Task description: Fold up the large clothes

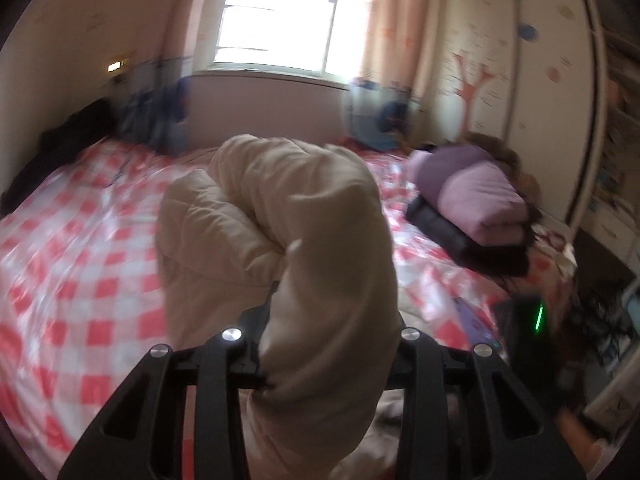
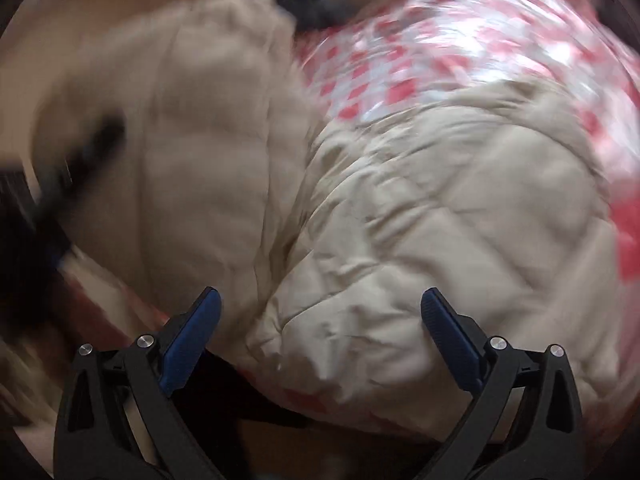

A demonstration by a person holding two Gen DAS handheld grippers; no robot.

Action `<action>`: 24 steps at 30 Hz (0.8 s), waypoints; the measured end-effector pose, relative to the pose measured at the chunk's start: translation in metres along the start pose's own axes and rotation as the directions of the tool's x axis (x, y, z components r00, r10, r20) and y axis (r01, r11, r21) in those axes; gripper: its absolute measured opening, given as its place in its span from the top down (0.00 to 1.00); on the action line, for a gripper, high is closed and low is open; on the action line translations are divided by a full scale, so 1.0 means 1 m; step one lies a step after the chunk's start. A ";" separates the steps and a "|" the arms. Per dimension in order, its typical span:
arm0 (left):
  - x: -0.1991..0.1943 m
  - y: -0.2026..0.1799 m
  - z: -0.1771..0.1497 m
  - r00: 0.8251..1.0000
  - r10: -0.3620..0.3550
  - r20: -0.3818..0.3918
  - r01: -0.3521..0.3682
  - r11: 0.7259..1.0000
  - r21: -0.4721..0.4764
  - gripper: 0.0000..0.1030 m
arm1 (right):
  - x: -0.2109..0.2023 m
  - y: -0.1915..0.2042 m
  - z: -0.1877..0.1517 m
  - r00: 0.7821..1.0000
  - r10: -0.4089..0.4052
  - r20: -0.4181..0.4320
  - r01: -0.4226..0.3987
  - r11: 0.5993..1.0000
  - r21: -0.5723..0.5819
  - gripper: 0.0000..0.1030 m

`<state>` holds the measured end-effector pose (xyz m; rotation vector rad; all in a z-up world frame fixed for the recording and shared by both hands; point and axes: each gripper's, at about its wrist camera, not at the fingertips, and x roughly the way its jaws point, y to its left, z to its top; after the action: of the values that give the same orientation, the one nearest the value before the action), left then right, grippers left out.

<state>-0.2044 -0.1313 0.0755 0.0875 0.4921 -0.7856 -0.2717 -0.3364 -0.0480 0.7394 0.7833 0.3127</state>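
A large beige quilted jacket (image 1: 280, 216) lies on a bed with a red and white checked sheet (image 1: 80, 240). My left gripper (image 1: 320, 320) is shut on a thick fold of the jacket and holds it lifted above the bed; the fabric hides its fingertips. In the right wrist view the jacket (image 2: 400, 220) spreads over the bed's near edge. My right gripper (image 2: 320, 320) is open and empty just above the jacket's near edge, its blue pads (image 2: 192, 340) wide apart. The left gripper shows as a dark blur (image 2: 88, 152) at the far left, holding the raised part.
A stack of folded clothes, purple on top of dark ones (image 1: 472, 204), sits on the right side of the bed. Dark clothing (image 1: 60, 148) lies at the far left corner. A window (image 1: 288, 16), curtains and a wardrobe (image 1: 520, 60) stand behind.
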 end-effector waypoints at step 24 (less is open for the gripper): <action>0.057 -0.138 -0.062 0.953 -0.137 -0.270 0.216 0.933 0.287 0.29 | 0.020 -0.041 0.106 0.882 -0.459 -0.104 0.401 0.848 -0.347 0.06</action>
<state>-0.2901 -0.2508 0.0090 0.4465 0.6129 -1.0351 -0.1814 -0.4063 -0.0363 0.2165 1.0230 0.0903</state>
